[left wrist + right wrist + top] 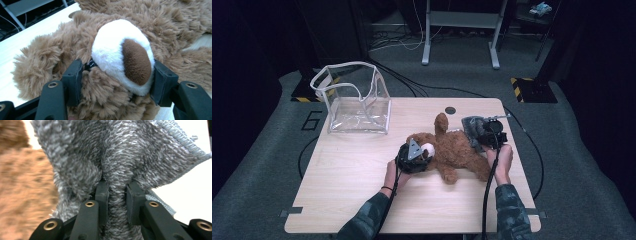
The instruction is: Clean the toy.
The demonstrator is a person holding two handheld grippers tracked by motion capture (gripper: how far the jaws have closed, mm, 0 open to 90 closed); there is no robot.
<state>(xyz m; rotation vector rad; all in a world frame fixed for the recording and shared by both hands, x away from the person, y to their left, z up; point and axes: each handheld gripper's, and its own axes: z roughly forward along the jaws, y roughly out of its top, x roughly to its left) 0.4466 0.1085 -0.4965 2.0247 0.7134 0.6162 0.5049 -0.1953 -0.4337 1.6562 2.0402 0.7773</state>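
Here we steady the fluffy brown teddy bear (454, 150) at table centre | left gripper (116, 82) clamps its white muzzle, at nine o'clock of the body | right gripper (117, 195) pinches the grey terry cloth (120, 152) at the bear's three o'clock | wipe gently toward nine o'clock, cloth bunched, head pinned on the wooden table (362, 170).
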